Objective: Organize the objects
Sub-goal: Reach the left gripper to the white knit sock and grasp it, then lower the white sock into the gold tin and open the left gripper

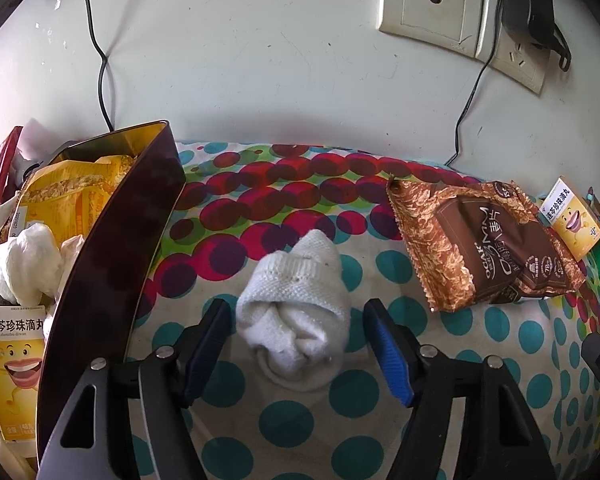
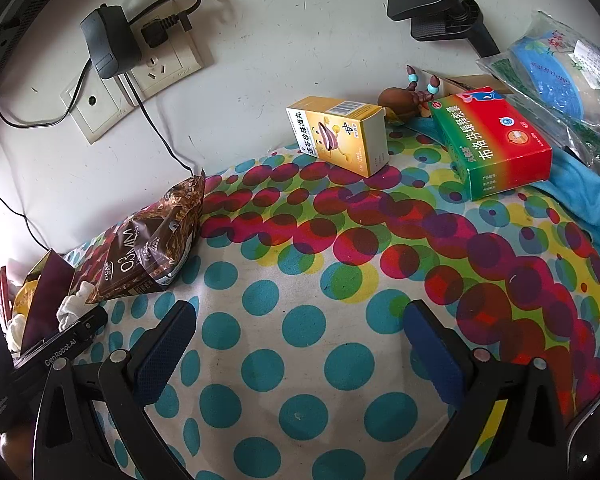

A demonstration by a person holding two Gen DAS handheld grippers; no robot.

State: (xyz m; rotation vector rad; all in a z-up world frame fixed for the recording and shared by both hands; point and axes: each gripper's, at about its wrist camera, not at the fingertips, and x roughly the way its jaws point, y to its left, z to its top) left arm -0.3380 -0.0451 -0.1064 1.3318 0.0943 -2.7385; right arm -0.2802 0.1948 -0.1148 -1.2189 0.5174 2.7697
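**Sock roll between the jaws, not yet pinched**

Polka-dot cloth [image 1: 300, 432] covers the surface. Left wrist view: left gripper [image 1: 296, 344] straddles the rolled white sock [image 1: 296, 316], jaws partly apart, pads not touching; the soft roll may unravel when squeezed beside the tin box [image 1: 112, 248].

Right wrist view: right gripper [image 2: 300, 344] hangs wide, empty; 2 medicine boxes lie beyond.

Open dotted cloth [image 2: 300, 320] centre, dark box [image 1: 112, 248] blocking left, snack bag [image 1: 484, 240] right

White rolled sock [image 1: 296, 304]: on dotted cloth, lying between open pads, clear of both. Brown snack pkt [image 1: 484, 240]: flat, far right of it. Yellow box [image 2: 340, 134], red/green box [image 2: 496, 144]: near wall.
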